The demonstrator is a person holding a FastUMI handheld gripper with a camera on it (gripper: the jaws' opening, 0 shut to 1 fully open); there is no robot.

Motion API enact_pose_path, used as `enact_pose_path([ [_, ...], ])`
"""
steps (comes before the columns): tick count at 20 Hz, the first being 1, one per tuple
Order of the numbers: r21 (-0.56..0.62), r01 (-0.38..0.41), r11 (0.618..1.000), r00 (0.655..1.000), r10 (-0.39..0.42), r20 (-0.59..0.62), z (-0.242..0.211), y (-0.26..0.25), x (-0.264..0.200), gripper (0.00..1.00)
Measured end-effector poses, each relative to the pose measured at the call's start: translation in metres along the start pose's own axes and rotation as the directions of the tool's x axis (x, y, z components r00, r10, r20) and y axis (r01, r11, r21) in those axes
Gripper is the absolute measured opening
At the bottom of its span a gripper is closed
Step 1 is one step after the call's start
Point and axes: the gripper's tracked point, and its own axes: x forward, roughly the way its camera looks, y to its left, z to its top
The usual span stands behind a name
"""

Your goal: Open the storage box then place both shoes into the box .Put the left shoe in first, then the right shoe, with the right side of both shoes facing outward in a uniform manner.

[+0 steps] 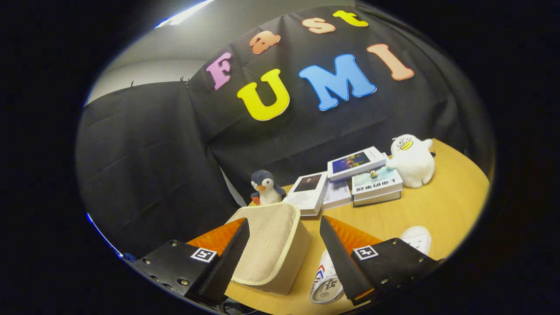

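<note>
Gripper view tilts, the claw (284,258) spread wide and pinching nothing, low in the frame. Between its fingers sits the beige storage box (271,251), lid apparently shut, touching the left finger. A white shoe (326,280) lies lower right, largely hidden behind the right finger; another white piece (418,239) past it may be the second shoe. Open worktop (446,205) stretches right, books (350,179) beyond.

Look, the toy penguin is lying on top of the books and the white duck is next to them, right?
Not quite. In the gripper view the toy penguin stands upright on the table beside the books, not on them. The white duck is next to them.
</note>
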Motion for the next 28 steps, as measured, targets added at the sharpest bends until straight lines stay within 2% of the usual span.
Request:
enact_pose_path([
  [4, 0.139, -0.032, 0.99, 0.994, 0.046, -0.101, -0.031, 0.006, 0.012, 0.98],
  [9, 0.307, -0.046, 0.951, 0.976, 0.109, -0.191, -0.064, 0.012, 0.022, 0.98],
  [14, 0.491, -0.062, 0.869, 0.946, 0.208, -0.249, -0.089, 0.025, 0.028, 0.95],
  [15, 0.514, -0.065, 0.856, 0.941, 0.224, -0.254, -0.092, 0.029, 0.029, 0.95],
  [16, 0.525, -0.06, 0.849, 0.937, 0.228, -0.263, -0.095, 0.028, 0.029, 0.9],
  [17, 0.535, -0.066, 0.842, 0.931, 0.246, -0.272, -0.1, 0.032, 0.028, 0.78],
  [20, 0.568, -0.076, 0.819, 0.905, 0.296, -0.305, -0.107, 0.041, 0.025, 0.78],
  [22, 0.556, -0.052, 0.83, 0.899, 0.281, -0.336, -0.116, 0.039, 0.025, 0.77],
  [23, 0.562, -0.054, 0.826, 0.896, 0.288, -0.337, -0.112, 0.039, 0.023, 0.48],
  [24, 0.57, -0.059, 0.82, 0.885, 0.307, -0.35, -0.111, 0.042, 0.02, 0.43],
  [25, 0.569, -0.059, 0.82, 0.876, 0.315, -0.364, -0.111, 0.044, 0.019, 0.43],
  [26, 0.573, -0.058, 0.817, 0.896, 0.296, -0.332, -0.104, 0.037, 0.011, 0.43],
  [27, 0.585, -0.058, 0.809, 0.9, 0.295, -0.319, -0.094, 0.035, 0.019, 0.08],
  [28, 0.6, -0.076, 0.796, 0.892, 0.323, -0.316, -0.092, 0.04, 0.019, 0.07],
])
